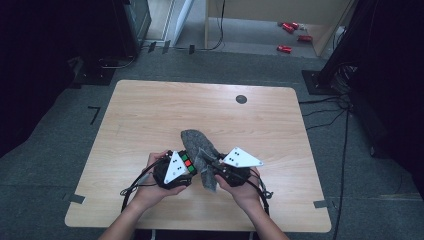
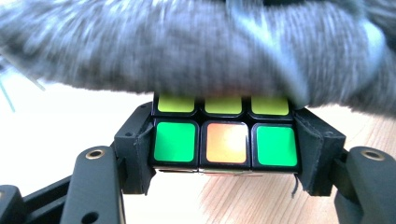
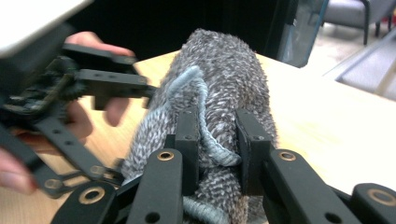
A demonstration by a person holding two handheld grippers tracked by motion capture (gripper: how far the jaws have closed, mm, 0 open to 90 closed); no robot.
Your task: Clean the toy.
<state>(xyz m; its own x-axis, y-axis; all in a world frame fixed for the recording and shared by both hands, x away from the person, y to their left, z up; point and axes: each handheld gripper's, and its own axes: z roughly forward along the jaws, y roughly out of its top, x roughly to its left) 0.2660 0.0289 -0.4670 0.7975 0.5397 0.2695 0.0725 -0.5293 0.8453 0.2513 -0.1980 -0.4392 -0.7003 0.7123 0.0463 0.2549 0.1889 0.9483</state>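
Item in hand, lower centre of the high view: I hold a puzzle cube (image 2: pixel 225 140) clamped in the left gripper (image 1: pixel 176 170) and a grey knitted cloth (image 1: pixel 200 150) pinched in the right gripper (image 1: pixel 220 167), mid-wipe; next move, by my judgement, draws the cloth across the cube's faces.

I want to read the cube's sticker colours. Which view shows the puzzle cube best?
The left gripper view: the puzzle cube sits close between the jaws, showing green, orange and yellow stickers. The high view shows it small, with red and green squares. In the right gripper view I can't make it out.
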